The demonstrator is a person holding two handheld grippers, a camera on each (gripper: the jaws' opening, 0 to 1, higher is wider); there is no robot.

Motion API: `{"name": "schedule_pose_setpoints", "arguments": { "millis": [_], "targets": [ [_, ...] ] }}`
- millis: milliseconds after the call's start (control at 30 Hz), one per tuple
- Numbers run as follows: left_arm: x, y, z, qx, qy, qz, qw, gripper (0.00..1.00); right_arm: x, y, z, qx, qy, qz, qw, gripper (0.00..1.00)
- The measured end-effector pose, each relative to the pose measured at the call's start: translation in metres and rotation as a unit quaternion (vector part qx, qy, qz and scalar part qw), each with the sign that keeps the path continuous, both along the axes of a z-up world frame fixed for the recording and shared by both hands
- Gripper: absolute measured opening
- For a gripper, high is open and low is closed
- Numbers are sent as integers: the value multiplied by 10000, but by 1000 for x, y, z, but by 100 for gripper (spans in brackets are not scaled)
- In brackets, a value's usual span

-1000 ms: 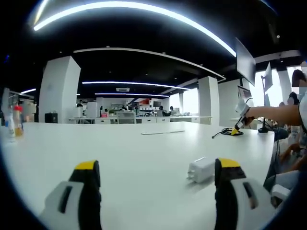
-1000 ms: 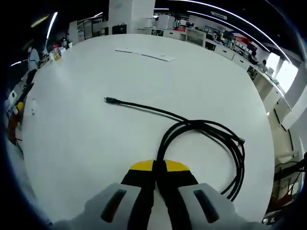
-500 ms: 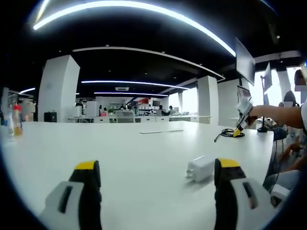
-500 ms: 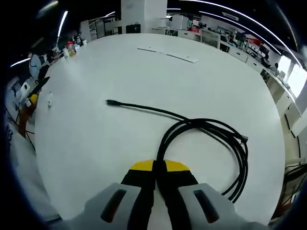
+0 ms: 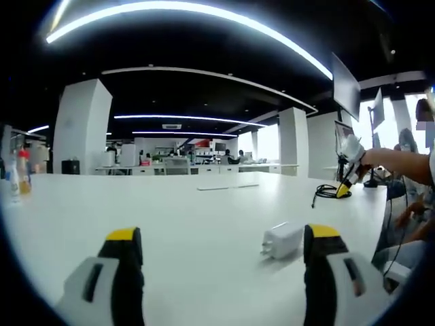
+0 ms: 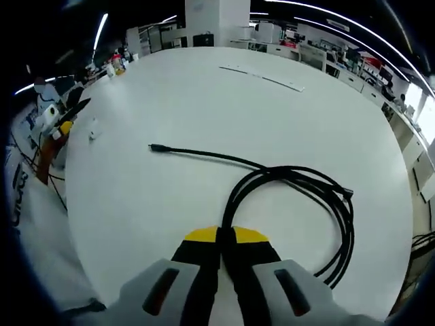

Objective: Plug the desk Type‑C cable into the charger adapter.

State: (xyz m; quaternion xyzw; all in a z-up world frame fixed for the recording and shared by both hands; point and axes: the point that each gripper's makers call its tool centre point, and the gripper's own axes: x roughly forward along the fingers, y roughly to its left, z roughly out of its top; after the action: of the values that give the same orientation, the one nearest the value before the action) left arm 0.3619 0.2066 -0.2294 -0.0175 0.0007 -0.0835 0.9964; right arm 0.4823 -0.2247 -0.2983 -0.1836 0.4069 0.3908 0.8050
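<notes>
While the right tool (image 6: 226, 238) pinches the coiled cable (image 6: 299, 197), its free plug (image 6: 155, 147) lies at 10 o'clock; carry it slackly toward the adapter (image 5: 282, 240), beside the wide-open left tool (image 5: 224, 248).

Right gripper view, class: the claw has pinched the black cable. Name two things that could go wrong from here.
1. The right claw grips the cable at its coiled loops, far from the free plug, so the plug may swing and be hard to aim.
2. The charger adapter lies loose on the table beside the open left claw, so it could slide when pushed.
</notes>
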Motion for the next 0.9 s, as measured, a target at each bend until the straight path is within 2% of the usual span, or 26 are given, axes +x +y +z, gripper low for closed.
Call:
{"name": "schedule_pose_setpoints", "arguments": {
  "millis": [900],
  "targets": [
    [-1, -4, -2, 7, 19, -37, 10000, 98, -78, 39, 2, 128, 49, 668, 9977, 4]
  ]
}}
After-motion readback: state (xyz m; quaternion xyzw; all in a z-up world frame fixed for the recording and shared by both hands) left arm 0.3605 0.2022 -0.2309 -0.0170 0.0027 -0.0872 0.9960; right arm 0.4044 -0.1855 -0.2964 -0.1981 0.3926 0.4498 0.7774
